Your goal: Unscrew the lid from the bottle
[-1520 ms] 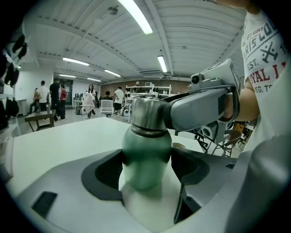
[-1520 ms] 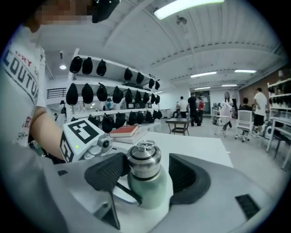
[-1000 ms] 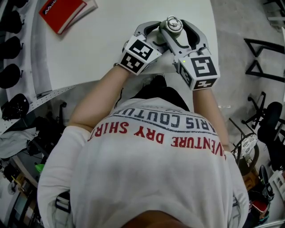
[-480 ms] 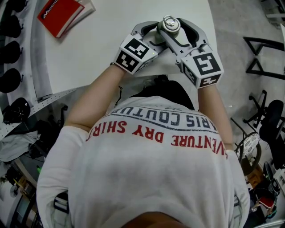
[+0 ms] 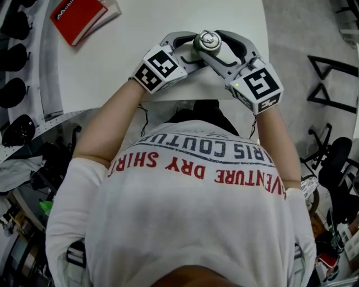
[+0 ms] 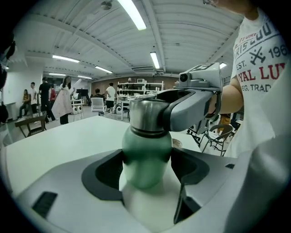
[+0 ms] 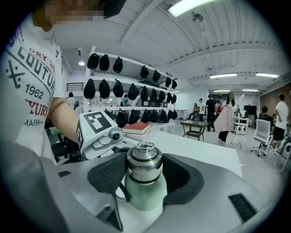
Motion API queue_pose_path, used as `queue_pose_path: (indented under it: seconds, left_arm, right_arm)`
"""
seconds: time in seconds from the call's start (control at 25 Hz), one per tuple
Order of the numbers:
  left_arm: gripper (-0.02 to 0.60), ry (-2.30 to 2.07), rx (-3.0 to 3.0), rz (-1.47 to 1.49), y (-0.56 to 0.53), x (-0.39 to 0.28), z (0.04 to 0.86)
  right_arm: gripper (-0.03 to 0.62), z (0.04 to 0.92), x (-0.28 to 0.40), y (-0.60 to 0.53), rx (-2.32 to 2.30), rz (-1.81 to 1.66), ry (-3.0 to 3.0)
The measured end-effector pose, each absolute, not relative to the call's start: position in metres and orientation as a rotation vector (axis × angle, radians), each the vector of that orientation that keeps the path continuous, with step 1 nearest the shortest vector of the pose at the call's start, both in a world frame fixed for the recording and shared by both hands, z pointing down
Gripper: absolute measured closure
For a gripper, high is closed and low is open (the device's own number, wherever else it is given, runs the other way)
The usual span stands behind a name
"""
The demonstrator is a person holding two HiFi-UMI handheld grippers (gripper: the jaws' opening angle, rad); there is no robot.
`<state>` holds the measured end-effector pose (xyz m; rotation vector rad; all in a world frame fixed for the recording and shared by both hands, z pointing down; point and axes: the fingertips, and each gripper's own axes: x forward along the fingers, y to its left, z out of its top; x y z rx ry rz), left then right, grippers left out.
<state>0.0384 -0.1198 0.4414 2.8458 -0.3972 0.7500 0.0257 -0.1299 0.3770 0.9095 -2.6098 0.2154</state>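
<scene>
Holding bottle [image 6: 145, 175] upright at table's [image 5: 140, 61] near edge, we have left gripper [image 6: 147, 155] clamped on its green body, right gripper [image 7: 144, 172] pinching steel lid [image 7: 144, 161]; risks we judge: jaws slipping round the smooth lid, or body turning along with it.

The white table [image 5: 112, 61] bears a red book [image 5: 78, 17] at far left and a green bottle [image 7: 144, 193].
</scene>
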Motion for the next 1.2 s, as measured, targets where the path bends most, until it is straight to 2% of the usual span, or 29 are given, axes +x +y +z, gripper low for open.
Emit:
queue_pose_path:
  seconds: [1.2]
  left_arm:
    - [0.233, -0.072, 2.874, 0.947, -0.114, 0.035, 0.445]
  right_arm:
    - [0.345, 0.377, 0.015, -0.113, -0.225, -0.016, -2.621]
